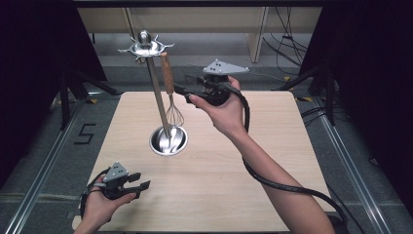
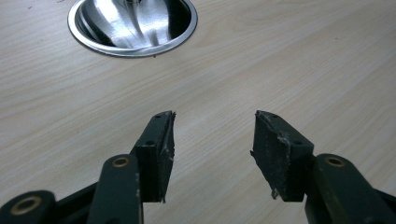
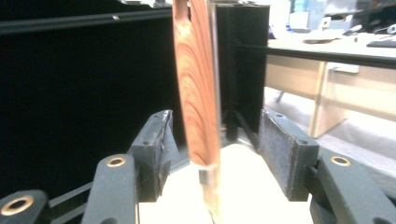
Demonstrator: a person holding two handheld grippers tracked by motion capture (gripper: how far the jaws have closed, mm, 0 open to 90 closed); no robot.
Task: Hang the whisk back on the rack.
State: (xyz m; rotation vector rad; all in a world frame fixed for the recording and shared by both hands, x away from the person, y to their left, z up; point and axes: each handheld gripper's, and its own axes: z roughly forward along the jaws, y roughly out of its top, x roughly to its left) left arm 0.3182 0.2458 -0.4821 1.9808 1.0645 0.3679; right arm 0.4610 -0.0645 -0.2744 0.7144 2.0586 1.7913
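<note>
Right gripper (image 1: 181, 92) is seen in the high view's upper middle, held up at the wooden handle of a whisk (image 1: 170, 87) that hangs from the hook crown of a steel rack (image 1: 156, 87); the rack's round base (image 1: 168, 140) stands at the middle of the table (image 1: 272, 146). Left gripper (image 1: 139, 181) is held low at the lower left, its jaws parted over bare wood.

Left gripper (image 2: 212, 149) view: the jaws are spread wide with nothing between them, and the base (image 2: 133, 25) is seen at the upper left.

Right gripper (image 3: 215, 154) view: the whisk handle (image 3: 198, 93) is flanked by wide-parted jaws, neither pad touching it.
</note>
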